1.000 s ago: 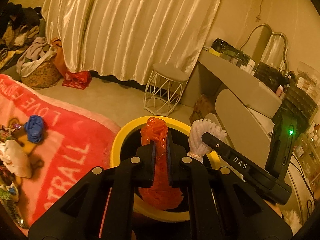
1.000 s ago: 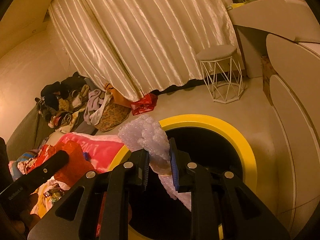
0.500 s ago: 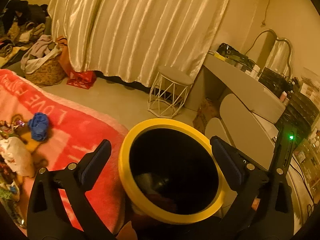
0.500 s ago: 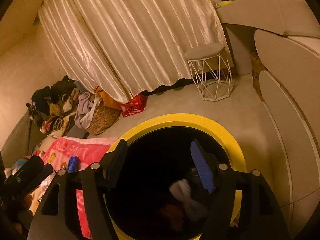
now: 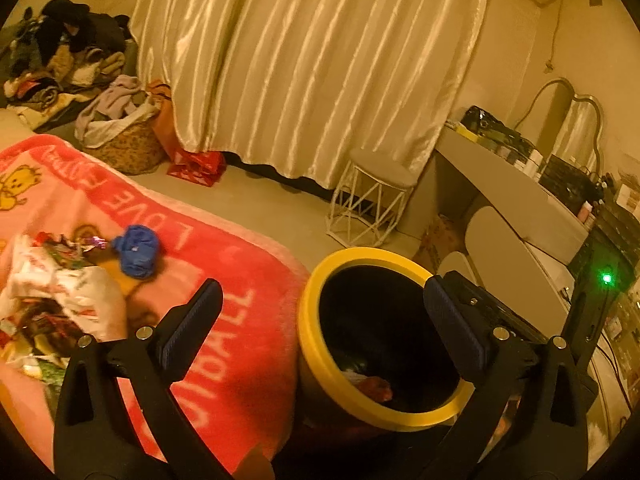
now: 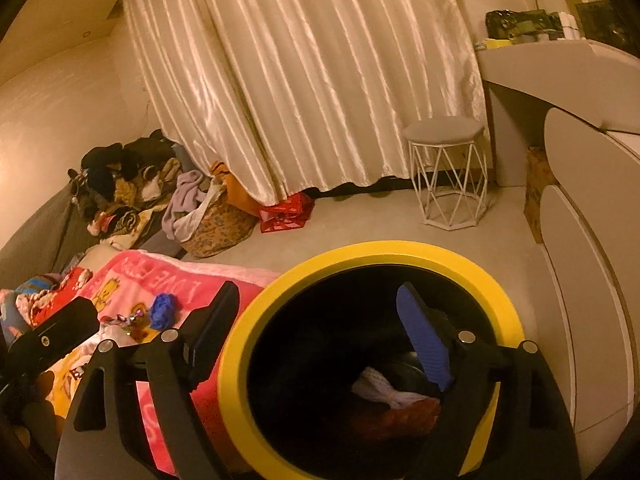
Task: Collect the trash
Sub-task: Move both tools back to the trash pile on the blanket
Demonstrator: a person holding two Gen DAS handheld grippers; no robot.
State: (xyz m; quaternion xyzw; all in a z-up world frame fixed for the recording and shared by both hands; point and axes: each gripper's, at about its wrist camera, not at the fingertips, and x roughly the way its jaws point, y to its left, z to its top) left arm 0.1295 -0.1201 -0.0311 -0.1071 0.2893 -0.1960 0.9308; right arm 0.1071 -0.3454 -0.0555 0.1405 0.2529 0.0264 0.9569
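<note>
Swung leftward since half a second ago, the left gripper (image 5: 320, 320) hangs with fingers spread wide and empty, straddling the fuzzy pink blanket (image 5: 224, 280) and the round yellow-rimmed bin (image 5: 320, 364); a crumpled blue wad (image 5: 138, 250) and crinkly wrappers (image 5: 52, 280) lie on the blanket. Over the bin's dark mouth, the right gripper (image 6: 320, 328) gapes empty; white and red scraps (image 6: 396, 404) rest inside.

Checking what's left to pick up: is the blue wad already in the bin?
No, the blue wad lies on the pink blanket, outside the bin.
</note>
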